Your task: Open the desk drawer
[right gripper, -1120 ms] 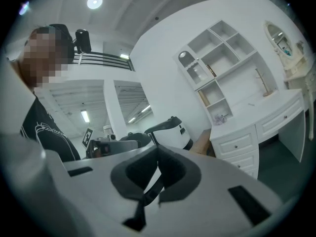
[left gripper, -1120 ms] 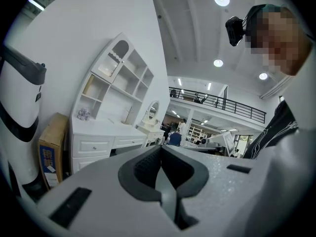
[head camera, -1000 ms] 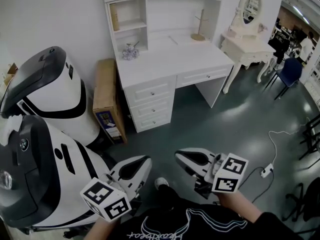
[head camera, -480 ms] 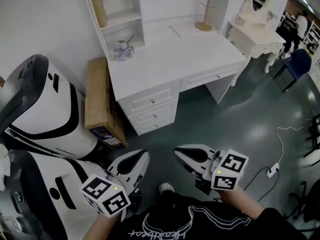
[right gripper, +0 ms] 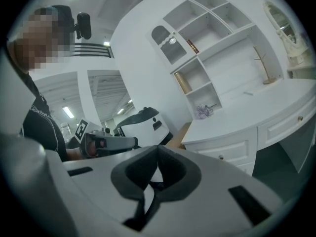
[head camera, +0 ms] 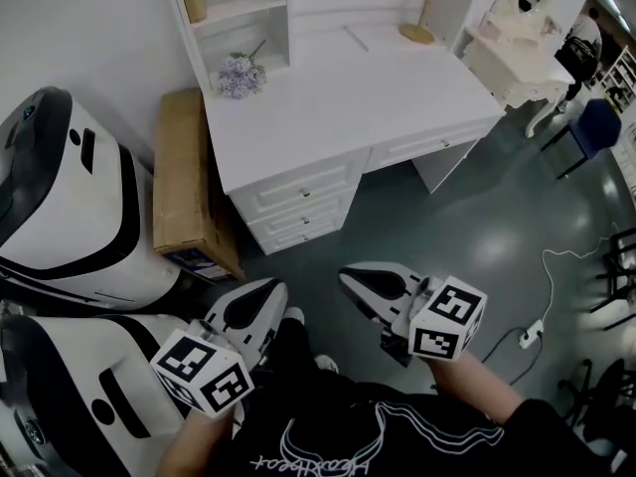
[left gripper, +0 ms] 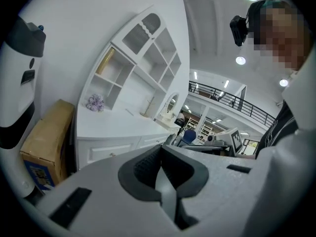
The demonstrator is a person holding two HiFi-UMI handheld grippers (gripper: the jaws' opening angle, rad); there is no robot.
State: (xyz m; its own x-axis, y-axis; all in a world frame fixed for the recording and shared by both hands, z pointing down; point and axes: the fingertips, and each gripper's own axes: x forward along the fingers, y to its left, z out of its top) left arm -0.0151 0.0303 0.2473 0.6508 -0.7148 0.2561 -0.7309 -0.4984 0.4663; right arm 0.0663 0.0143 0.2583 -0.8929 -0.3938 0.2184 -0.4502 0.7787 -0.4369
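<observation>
The white desk (head camera: 348, 87) stands ahead, with a stack of three closed drawers (head camera: 298, 195) under its left half and one closed drawer (head camera: 429, 144) on the right. Both grippers hover over the floor well short of it, touching nothing. My left gripper (head camera: 270, 288) is shut and empty; the left gripper view shows its dark pads (left gripper: 148, 164) meeting, with the desk (left gripper: 113, 132) beyond. My right gripper (head camera: 346, 274) is shut too, nothing between its pads (right gripper: 170, 169), and points towards the drawer stack (right gripper: 224, 154).
A cardboard box (head camera: 184, 187) leans beside the desk's left end, next to large white-and-black machines (head camera: 70, 207). A bunch of flowers (head camera: 238, 73) and a wooden stand (head camera: 422, 28) sit on the desk. A dressing table (head camera: 517, 58), blue chair (head camera: 596, 127) and floor cable (head camera: 532, 331) are on the right.
Both grippers have come forward towards the desk, which now looks larger and nearer. Both stayed shut.
</observation>
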